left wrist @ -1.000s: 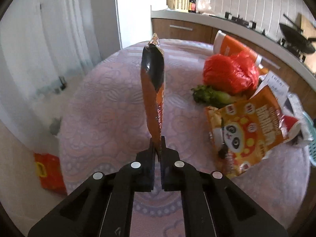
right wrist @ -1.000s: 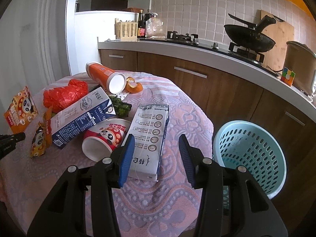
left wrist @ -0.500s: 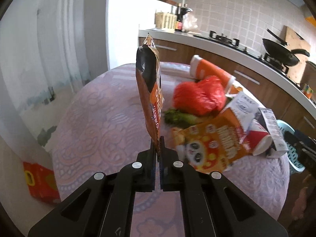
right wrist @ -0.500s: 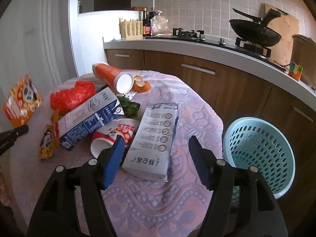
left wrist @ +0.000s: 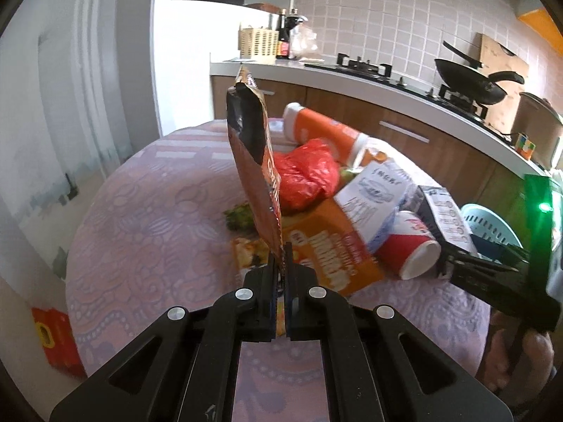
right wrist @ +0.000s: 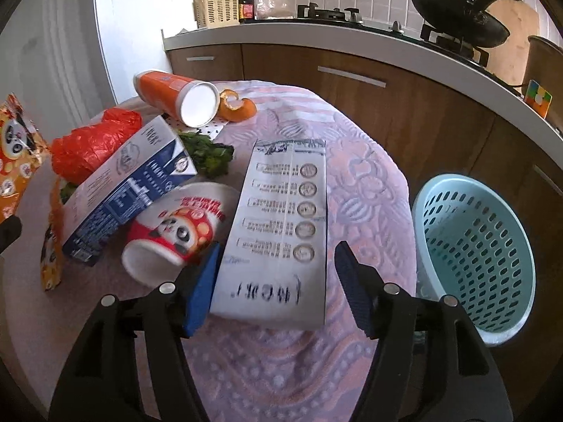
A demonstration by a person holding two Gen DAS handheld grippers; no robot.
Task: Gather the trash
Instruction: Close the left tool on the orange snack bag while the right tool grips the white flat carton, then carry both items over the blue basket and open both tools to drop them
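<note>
My left gripper [left wrist: 280, 274] is shut on the bottom edge of an orange and black snack bag [left wrist: 255, 161] and holds it upright above the round table [left wrist: 147, 232]. My right gripper [right wrist: 278, 281] is open, its fingers on either side of the near end of a white milk carton [right wrist: 281, 225] lying on the table. A light blue basket [right wrist: 475, 249] stands beside the table on the right. Other trash on the table: a red panda cup [right wrist: 176, 235], a blue and white carton [right wrist: 130, 186], a red plastic bag [right wrist: 91, 144], an orange tube [right wrist: 176, 95], orange peel [right wrist: 235, 105] and greens [right wrist: 211, 154].
An orange panda snack bag [left wrist: 330, 253] lies just beyond my left gripper. A kitchen counter [right wrist: 352, 35] with a stove and black pan [right wrist: 461, 21] runs behind the table. A red box [left wrist: 52, 337] lies on the floor at the left.
My left gripper has swung right with the snack bag, towards the pile. My right gripper has moved forward so its open fingers now flank the white carton's near end.
</note>
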